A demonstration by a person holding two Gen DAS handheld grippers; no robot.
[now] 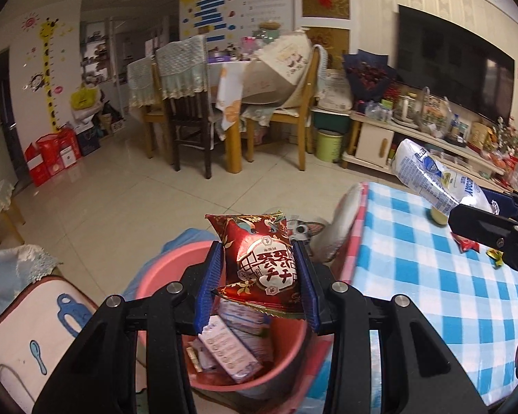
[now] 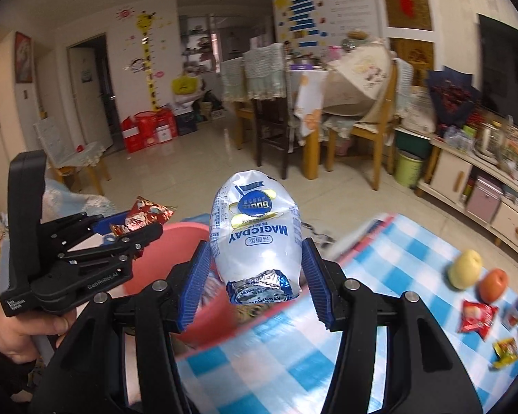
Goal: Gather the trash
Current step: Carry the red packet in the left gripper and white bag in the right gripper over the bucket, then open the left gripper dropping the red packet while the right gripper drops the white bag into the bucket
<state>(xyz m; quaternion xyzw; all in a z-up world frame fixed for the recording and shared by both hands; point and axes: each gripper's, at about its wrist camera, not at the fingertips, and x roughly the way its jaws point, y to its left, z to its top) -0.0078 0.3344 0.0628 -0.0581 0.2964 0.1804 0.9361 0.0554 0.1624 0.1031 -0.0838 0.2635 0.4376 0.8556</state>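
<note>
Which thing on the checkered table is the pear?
Find the blue-and-white checkered table and look along its far right side. Two round fruits sit touching there; the pear is the pale yellow-green one, left of the orange-red fruit.

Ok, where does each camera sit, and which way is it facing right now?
Left wrist: on the left tool, looking over the pink bin toward the dining table; grips the red packet; right tool at the right edge.
Right wrist: on the right tool, gripping the white packet; left tool and hand at left.
Shared: bin, checked table, both packets.
</note>
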